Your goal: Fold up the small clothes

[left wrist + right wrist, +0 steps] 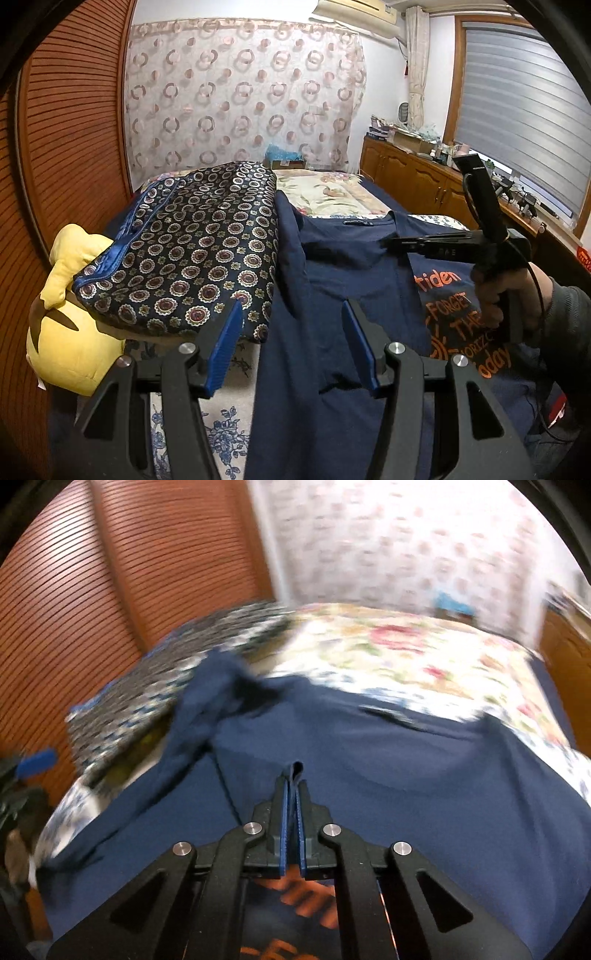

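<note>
A navy T-shirt with orange print lies spread on the bed. My left gripper is open and empty, hovering just above the shirt's left edge. My right gripper is shut on a fold of the navy T-shirt, pinching the cloth between its blue pads; this view is blurred by motion. In the left wrist view the right gripper reaches over the shirt's chest below the collar, held by a hand. One sleeve is bunched up at the left.
A folded dark patterned quilt lies on the bed left of the shirt, with a yellow plush toy beside it. A floral bedsheet covers the bed. A wooden slatted door is left, a cabinet right.
</note>
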Tool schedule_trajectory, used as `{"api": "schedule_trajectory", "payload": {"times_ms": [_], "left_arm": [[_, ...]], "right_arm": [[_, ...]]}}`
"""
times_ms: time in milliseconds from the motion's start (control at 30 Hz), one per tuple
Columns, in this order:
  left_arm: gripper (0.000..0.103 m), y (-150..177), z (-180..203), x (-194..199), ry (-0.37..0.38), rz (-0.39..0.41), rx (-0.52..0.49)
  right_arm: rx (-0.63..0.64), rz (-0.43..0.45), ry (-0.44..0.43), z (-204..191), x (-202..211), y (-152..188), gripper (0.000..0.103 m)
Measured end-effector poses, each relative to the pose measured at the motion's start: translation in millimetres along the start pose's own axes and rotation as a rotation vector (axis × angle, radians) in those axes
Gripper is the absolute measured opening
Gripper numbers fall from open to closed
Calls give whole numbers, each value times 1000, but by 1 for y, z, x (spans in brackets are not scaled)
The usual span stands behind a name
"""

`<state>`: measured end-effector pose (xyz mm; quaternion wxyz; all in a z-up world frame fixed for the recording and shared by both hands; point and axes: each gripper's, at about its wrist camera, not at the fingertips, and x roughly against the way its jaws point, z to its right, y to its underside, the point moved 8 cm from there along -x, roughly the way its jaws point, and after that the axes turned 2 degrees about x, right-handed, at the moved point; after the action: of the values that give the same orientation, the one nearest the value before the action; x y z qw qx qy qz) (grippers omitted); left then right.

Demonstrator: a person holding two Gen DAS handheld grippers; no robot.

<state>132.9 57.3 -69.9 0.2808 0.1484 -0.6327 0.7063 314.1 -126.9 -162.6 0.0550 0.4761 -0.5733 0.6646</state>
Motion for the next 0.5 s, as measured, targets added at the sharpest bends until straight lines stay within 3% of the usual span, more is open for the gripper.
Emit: {"api": "schedule_trajectory", "payload": {"times_ms": [167,200,233,300,367,433,500], "left_arm": [[55,-3,6,-4,2,-5,-1],[55,-4,7,-6,1,-6,-4],[55,-5,9,-7,-1,-8,-8],[55,-8,11,-9,-6,-9,-16],[55,-13,13,-13,-6,-9,-23],[55,-18,16,-18,-4,-11,-31],[55,-24,20,-22,3,-9,-44]], "right_arm": [[-26,-4,131,20,9,4,2],[-17,-3,141,21,11,4,8],[0,-5,152,23,13,4,22],[32,-5,172,26,16,3,35],[52,-6,155,30,22,5,38],[73,-17,155,37,27,9,48],[92,-29,170,46,29,16,48]]}}
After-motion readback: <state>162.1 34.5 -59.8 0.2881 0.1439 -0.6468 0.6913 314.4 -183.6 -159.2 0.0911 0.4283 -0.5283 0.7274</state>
